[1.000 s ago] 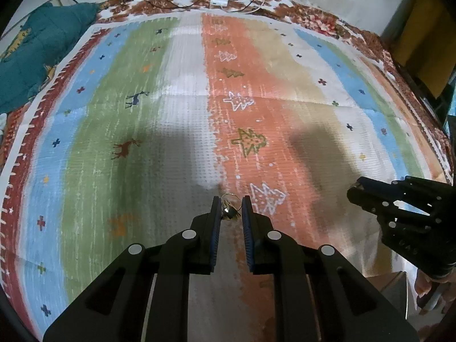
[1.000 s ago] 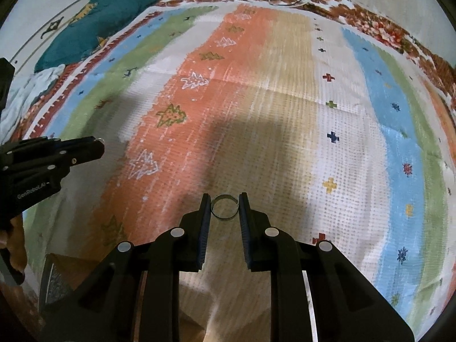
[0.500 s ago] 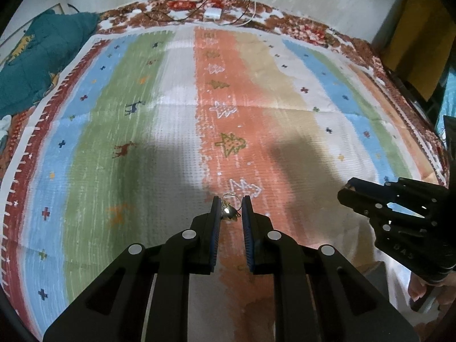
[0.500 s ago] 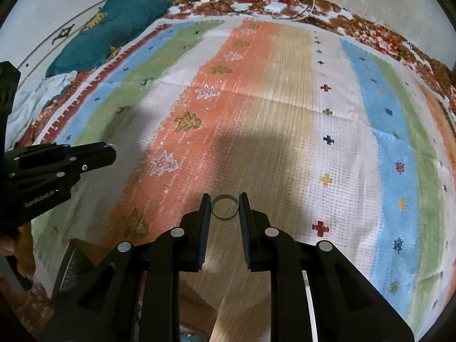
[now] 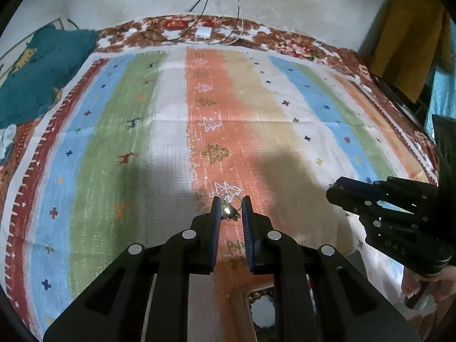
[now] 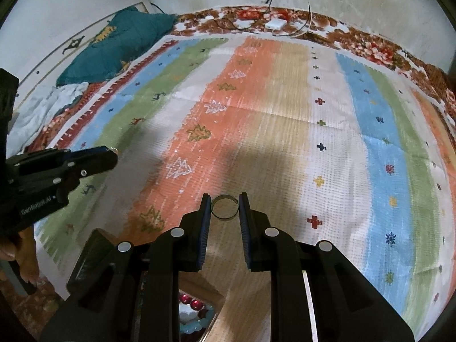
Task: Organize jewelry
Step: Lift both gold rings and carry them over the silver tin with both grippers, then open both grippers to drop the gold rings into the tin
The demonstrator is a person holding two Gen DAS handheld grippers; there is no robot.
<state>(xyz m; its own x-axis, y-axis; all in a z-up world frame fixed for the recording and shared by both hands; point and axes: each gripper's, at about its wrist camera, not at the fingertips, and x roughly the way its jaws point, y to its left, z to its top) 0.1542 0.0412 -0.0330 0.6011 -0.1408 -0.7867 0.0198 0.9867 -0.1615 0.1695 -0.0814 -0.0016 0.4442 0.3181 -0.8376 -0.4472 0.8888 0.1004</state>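
Note:
My left gripper is shut on a small gold earring with a shiny stone and holds it above the striped rug. My right gripper is shut on a plain metal ring, held upright between the pads. The right gripper also shows in the left wrist view, the left gripper in the right wrist view. A jewelry box with a mirror lies low under the left fingers; in the right wrist view it shows red beads.
A teal cloth lies at the rug's far left. A white charger with cables sits at the far edge by the wall. A yellow cloth hangs at the far right.
Both grippers have lifted and pulled back from the rug with their pieces still held. More of the far wall and the box below has come into view.

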